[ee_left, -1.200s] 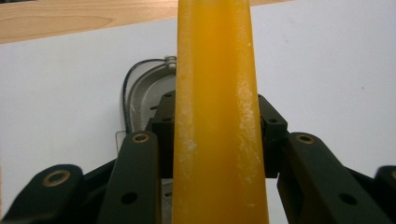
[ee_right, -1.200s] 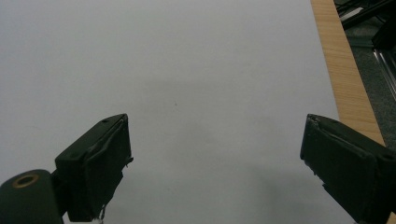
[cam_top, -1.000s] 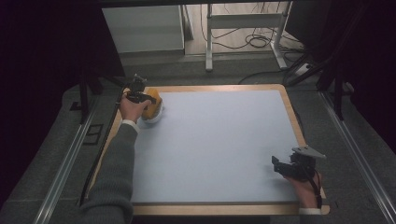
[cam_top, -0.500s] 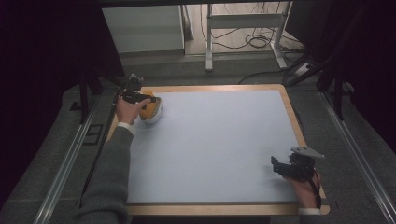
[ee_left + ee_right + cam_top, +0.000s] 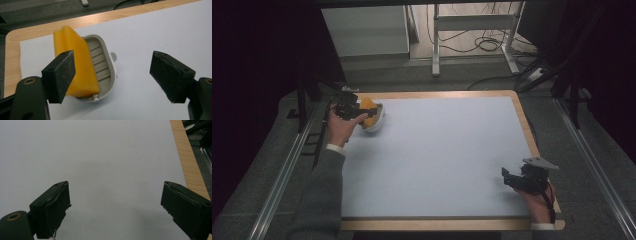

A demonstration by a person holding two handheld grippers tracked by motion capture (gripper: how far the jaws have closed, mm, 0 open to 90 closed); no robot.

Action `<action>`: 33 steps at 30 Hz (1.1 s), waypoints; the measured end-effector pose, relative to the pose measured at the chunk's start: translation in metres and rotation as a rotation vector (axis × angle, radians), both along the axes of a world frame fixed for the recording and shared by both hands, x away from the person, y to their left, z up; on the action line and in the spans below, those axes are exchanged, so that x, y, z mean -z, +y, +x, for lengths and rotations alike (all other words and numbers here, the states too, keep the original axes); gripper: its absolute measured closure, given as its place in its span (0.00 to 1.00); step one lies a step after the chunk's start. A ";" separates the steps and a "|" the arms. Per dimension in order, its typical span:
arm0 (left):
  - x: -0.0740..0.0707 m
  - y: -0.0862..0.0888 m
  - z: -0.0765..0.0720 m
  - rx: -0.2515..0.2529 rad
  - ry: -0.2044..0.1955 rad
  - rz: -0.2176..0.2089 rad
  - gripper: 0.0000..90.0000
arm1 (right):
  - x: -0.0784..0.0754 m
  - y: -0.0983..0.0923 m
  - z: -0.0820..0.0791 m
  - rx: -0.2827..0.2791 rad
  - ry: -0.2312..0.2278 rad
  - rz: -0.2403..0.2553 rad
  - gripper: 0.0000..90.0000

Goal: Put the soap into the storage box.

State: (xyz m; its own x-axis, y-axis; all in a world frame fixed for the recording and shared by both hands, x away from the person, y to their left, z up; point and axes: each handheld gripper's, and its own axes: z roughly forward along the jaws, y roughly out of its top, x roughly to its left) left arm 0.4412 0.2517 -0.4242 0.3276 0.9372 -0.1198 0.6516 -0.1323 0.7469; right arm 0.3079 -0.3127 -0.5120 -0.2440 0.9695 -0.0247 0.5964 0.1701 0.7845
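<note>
Soap [image 5: 75, 62], yellow, tilted in white dish [image 5: 106, 67] at far left corner. Left gripper [image 5: 112, 75] wide beside it. Right gripper [image 5: 115, 207] wide over bare mat [image 5: 100, 157].

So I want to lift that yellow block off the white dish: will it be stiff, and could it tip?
The yellow block looks like soap, so probably stiff and perhaps slick. It leans tilted on the white ribbed dish, so a push may slide or topple it. The dish looks light and may shift too.
</note>
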 end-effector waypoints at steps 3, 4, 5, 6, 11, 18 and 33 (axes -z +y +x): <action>0.000 0.001 -0.015 0.029 -0.014 -0.011 0.24 | 0.000 0.001 0.000 -0.001 -0.001 -0.001 0.10; 0.001 0.001 -0.020 0.035 -0.018 -0.015 0.24 | 0.000 0.001 0.000 -0.002 0.000 -0.001 0.10; 0.002 0.001 -0.027 0.048 -0.025 -0.009 0.24 | 0.000 0.001 0.000 -0.002 0.000 -0.001 0.10; 0.003 0.000 -0.034 0.057 -0.034 0.002 0.24 | -0.001 0.002 0.000 -0.004 -0.001 0.001 0.10; 0.014 -0.009 -0.061 0.125 -0.035 -0.005 0.25 | -0.002 0.002 -0.001 -0.005 -0.007 0.000 0.10; 0.047 -0.017 -0.093 0.174 -0.038 -0.034 0.27 | -0.004 0.002 -0.002 -0.007 -0.012 0.002 0.10; 0.078 -0.020 -0.117 0.180 -0.018 -0.095 0.26 | -0.007 0.000 -0.004 0.000 -0.021 0.008 0.10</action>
State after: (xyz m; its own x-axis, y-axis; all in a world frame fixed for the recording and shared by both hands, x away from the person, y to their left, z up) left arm 0.3240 0.2320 -0.5019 0.4918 0.8480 -0.1974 0.6104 -0.1741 0.7727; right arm 0.3038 -0.3122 -0.5051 -0.2436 0.9696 -0.0217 0.5798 0.1636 0.7982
